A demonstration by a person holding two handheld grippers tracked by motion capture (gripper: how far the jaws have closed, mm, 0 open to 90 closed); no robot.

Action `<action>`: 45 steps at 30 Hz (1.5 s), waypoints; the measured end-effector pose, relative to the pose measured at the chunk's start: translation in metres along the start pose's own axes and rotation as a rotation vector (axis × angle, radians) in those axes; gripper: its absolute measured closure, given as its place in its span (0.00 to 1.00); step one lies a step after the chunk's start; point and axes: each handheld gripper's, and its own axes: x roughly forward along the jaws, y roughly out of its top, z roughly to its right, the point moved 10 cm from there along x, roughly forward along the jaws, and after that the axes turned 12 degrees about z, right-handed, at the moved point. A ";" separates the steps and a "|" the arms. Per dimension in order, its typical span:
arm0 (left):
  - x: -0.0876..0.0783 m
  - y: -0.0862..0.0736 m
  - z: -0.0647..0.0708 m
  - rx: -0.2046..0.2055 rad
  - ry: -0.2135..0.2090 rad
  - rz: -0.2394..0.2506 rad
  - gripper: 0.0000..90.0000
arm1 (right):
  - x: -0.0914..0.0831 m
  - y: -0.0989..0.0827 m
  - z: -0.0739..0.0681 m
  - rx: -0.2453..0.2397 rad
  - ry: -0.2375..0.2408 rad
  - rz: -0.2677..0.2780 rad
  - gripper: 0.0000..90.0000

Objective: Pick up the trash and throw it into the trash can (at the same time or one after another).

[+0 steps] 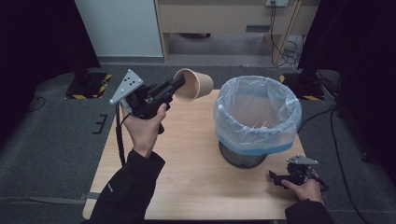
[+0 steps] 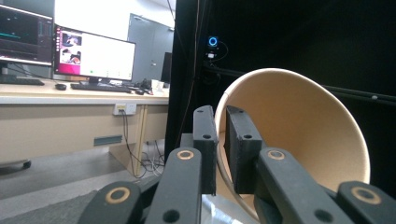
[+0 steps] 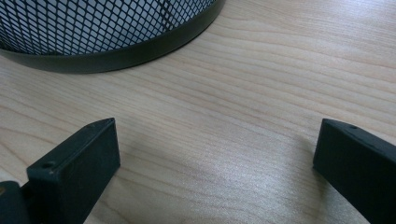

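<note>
Here the left gripper (image 1: 179, 84) pinches the rim of a brown paper cup (image 1: 194, 85), held tilted above the far edge of the pale wooden table (image 1: 187, 154) — beside the bag-lined mesh wastebasket (image 1: 257, 116). The right gripper (image 1: 275, 177) rests on the table, jaws spread, near the basket's base. Grey carpet surrounds the table; monitors (image 2: 93, 55) sit on a desk (image 2: 56, 95).

Light wooden bench (image 1: 187, 186) sits on grey carpet (image 1: 51, 144), black curtains (image 1: 32, 32) hanging dark on both sides. Beyond the far edge, a pale desk (image 1: 224, 18) with cables (image 1: 285, 51) trailing under it. Two lit monitors (image 2: 93, 56) glow on another desk, perhaps with a keyboard (image 2: 98, 87).
</note>
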 end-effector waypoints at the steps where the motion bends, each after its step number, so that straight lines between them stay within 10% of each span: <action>1: 0.002 0.000 0.002 0.000 -0.002 0.000 0.92 | 0.000 0.000 0.000 0.000 0.000 0.000 0.01; 31: 0.062 -0.018 0.044 -0.009 -0.086 -0.018 0.92 | 0.000 0.000 0.000 0.000 0.000 0.000 0.01; 45: 0.091 -0.060 0.061 -0.004 -0.116 -0.104 0.92 | 0.000 0.000 0.000 0.002 0.000 0.001 0.01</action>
